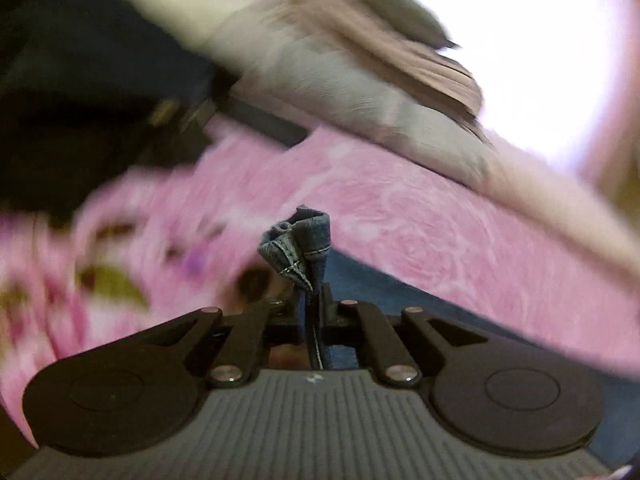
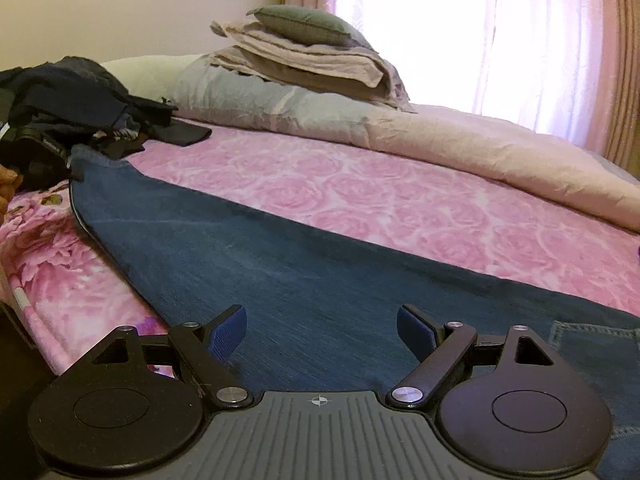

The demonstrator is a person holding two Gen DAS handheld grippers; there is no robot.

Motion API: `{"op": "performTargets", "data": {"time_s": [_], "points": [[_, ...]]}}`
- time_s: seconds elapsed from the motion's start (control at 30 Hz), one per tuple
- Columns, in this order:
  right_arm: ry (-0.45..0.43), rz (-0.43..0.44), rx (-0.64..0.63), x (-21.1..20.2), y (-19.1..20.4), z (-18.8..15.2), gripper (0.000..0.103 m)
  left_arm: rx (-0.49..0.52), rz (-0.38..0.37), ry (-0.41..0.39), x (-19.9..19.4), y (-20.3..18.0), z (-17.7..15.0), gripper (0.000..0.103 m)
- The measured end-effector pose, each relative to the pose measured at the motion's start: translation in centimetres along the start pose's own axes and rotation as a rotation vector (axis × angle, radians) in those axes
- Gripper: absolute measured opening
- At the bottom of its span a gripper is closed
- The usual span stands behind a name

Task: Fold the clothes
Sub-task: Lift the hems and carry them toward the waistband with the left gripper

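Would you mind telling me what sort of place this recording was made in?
Most likely a home bedroom: a bed with a pink rose-print bedspread, stacked pillows and a curtained window.

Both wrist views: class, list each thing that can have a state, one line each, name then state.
left gripper: shut on the jeans' hem.
right gripper: open, fingers over denim, holding nothing.
jeans: spread flat on the bed.
dark clothes: heaped, unfolded.
beige bedding: folded, stacked.

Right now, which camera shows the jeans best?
The right wrist view: the jeans lie spread across the pink bedspread, sharp, with a pocket visible. The left wrist view is blurred and shows only a bunched denim hem pinched in the left fingers.
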State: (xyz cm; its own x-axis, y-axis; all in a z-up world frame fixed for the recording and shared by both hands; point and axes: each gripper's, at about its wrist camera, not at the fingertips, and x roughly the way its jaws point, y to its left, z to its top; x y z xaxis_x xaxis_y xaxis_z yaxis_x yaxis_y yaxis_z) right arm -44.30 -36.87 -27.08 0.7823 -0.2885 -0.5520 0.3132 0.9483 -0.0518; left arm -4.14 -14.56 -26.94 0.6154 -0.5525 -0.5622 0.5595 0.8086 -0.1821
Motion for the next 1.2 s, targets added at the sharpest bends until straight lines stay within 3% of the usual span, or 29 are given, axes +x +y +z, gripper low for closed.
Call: {"op": "performTargets", "data": {"time_s": [0.17, 0.33, 0.47, 0.6, 0.73, 0.83, 1.03, 1.2], "points": [[-0.011, -0.025, 0.027, -2.1, -1.4, -1.0, 0.085, 0.346, -0.009, -0.067, -1.6, -8.3, 0.3, 0.003], [-0.028, -0.06, 0.065, -4.7, -3.3, -2.3, 0.085, 0.594, -0.046, -0.091, -1.9, -15.5, -1.5, 0.002], [-0.042, -0.104, 0.107, -6.7, -5.4, -3.7, 0.085, 0.813, -0.095, -0.128, -2.9, -21.2, -4.5, 0.002], [-0.052, -0.168, 0.177, -8.9, -7.9, -5.4, 0.085, 1.026, -0.207, -0.161, -4.6, -27.4, -9.1, 0.003], [-0.045, -0.225, 0.262, -10.7, -10.2, -7.3, 0.085, 1.126, -0.337, -0.069, -3.4, -32.7, -14.0, 0.003], [-0.037, -0.258, 0.297, -11.9, -11.3, -8.5, 0.085, 1.213, -0.374, -0.021, -2.1, -35.2, -17.5, 0.003], [-0.027, -0.304, 0.343, -13.1, -13.2, -9.7, 0.085, 1.221, -0.422, -0.087, -3.5, -38.1, -17.7, 0.003], [-0.035, -0.314, 0.372, -12.7, -13.9, -9.6, 0.085, 1.303, -0.449, -0.001, -2.3, -39.4, -19.7, 0.003]]}}
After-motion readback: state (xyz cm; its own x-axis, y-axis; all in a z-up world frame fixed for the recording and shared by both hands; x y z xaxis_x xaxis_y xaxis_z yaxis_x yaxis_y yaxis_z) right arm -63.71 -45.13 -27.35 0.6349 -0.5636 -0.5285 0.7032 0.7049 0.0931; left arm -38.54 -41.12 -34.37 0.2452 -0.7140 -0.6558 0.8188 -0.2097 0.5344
